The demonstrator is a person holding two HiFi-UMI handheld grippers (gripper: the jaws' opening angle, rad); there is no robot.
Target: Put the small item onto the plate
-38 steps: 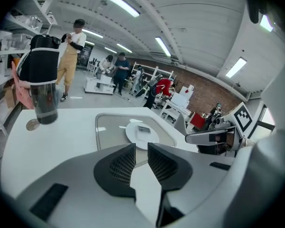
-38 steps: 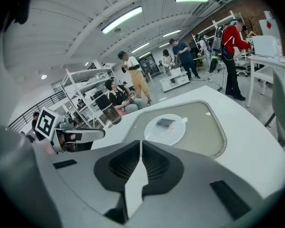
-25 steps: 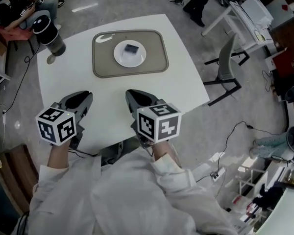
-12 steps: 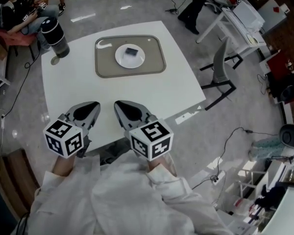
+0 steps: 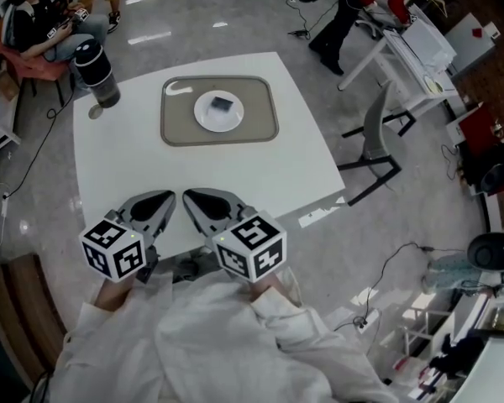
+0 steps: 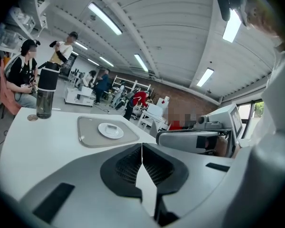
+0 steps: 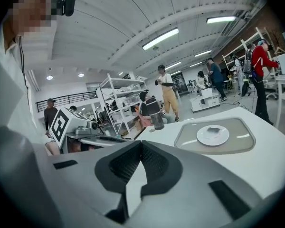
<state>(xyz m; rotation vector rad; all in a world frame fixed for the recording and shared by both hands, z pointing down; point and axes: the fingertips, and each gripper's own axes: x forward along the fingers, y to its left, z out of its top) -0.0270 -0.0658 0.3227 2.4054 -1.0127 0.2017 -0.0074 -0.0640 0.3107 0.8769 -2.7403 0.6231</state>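
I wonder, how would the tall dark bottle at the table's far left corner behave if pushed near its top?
The bottle stands upright, tall over a narrow base, so a high push would probably tip it rather than slide it. It sits close to the table corner, so it might fall off. Its wall looks smooth, perhaps slippery.

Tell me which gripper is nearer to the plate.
Right, but only slightly. The right gripper sits at the near edge of the table, almost in line with the plate on the far tray; the left gripper is beside it, offset further left.
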